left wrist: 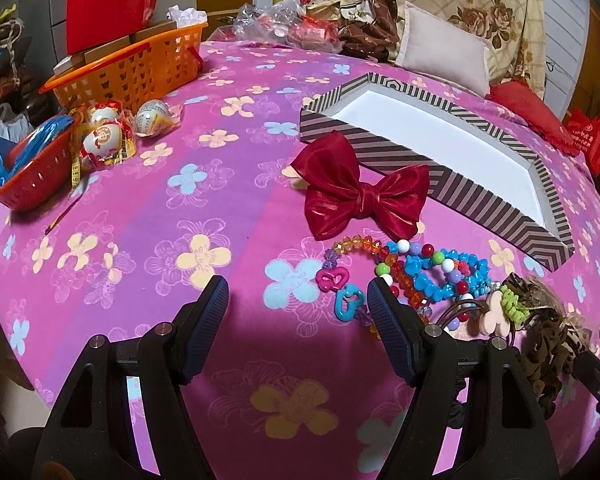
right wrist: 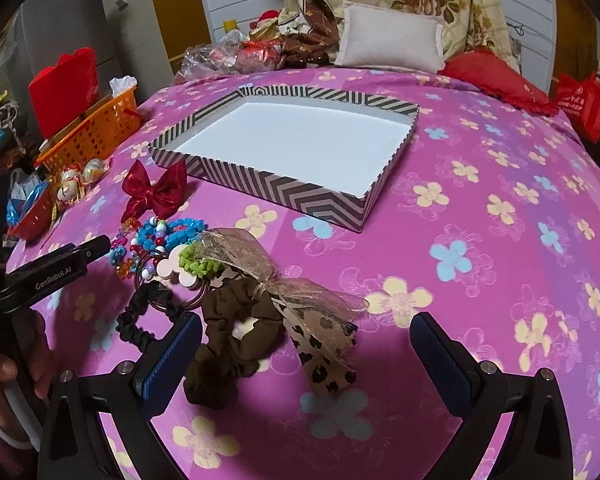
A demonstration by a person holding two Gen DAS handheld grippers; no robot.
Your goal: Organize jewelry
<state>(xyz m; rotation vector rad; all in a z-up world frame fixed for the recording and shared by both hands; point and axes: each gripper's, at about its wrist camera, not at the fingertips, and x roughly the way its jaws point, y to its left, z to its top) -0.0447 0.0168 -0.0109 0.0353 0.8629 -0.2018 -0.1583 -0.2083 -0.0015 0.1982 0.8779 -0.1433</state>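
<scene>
A striped shallow box [left wrist: 400,160] [right wrist: 324,196] with a white empty floor lies on the pink flowered bedspread. A red bow [left wrist: 360,196] [right wrist: 156,192] lies at its near-left side. Beaded bracelets [left wrist: 440,276] [right wrist: 168,232], a green-trimmed hair tie [right wrist: 198,266], a black scrunchie [right wrist: 140,328], a brown scrunchie [right wrist: 228,344] and a leopard ribbon [right wrist: 324,360] lie in a pile. My left gripper [left wrist: 296,304] is open and empty, just left of the bracelets. My right gripper [right wrist: 306,348] is open, its jaws either side of the brown scrunchie and ribbon.
An orange basket [left wrist: 140,64] [right wrist: 96,128], a red bowl [left wrist: 32,176] and wrapped egg-shaped sweets [left wrist: 104,136] sit at the left edge. Pillows [right wrist: 392,36] and bags line the far side. The left gripper's body [right wrist: 56,272] shows at the left of the right wrist view.
</scene>
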